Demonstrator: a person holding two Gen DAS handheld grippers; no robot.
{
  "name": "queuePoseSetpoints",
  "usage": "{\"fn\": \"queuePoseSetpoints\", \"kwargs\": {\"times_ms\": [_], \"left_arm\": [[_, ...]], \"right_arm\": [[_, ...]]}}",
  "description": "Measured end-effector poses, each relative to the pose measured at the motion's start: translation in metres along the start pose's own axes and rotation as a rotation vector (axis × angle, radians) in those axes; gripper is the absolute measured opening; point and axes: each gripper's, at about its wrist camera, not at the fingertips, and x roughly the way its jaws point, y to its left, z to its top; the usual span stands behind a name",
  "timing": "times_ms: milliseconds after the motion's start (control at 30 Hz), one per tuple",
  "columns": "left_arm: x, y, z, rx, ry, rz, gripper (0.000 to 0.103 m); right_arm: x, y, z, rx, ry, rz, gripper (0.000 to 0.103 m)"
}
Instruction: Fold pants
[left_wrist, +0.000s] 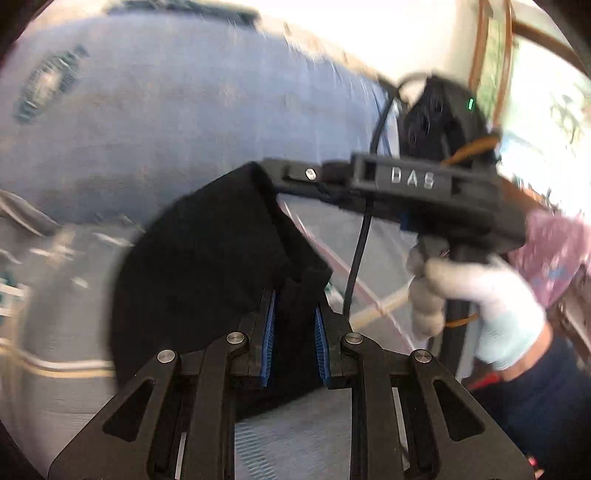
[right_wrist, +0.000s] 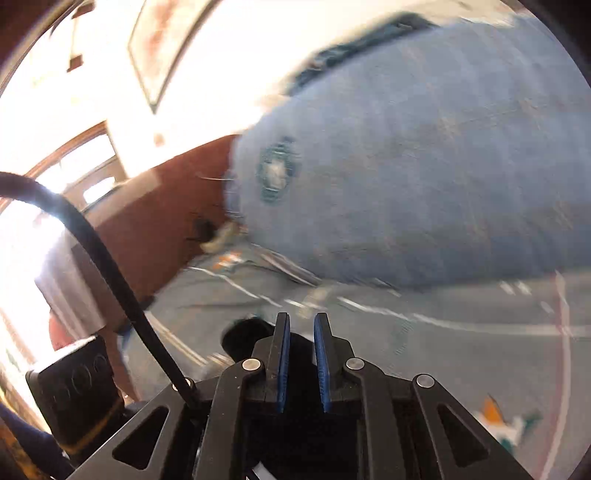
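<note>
From the left wrist camera, the left tongs are clenched on a bunch of the black pants, soft matte cloth that spreads up and left of them above the pale patterned bedsheet, while the right tongs pinch the far top corner, so the held edge runs between the two, both equally close. From the right wrist camera, these tongs stand nearly closed with dark cloth bulging beside them, the blue pillow beyond.
</note>
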Motion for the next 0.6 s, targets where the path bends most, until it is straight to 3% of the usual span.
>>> {"fn": "queuePoseSetpoints", "kwargs": {"times_ms": [133,267,433,500,600], "left_arm": [[0.044,0.008,-0.016,-0.023,0.115,-0.02,0.018],[0.029,0.015,-0.017,-0.031,0.106,-0.074,0.018],[0.02,0.025,-0.019,-0.033,0.099,-0.06,0.018],[0.021,0.023,-0.024,-0.044,0.107,-0.065,0.018],[0.02,0.017,-0.025,-0.041,0.105,-0.064,0.018]], "right_arm": [[-0.017,-0.033,-0.026,0.112,0.006,-0.083,0.014],[-0.032,-0.051,-0.037,0.211,-0.014,-0.086,0.055],[-0.024,-0.042,-0.04,0.218,0.013,0.021,0.057],[-0.008,-0.035,-0.042,0.204,0.055,0.027,0.065],[0.012,-0.028,-0.049,0.185,0.115,0.033,0.067]]}}
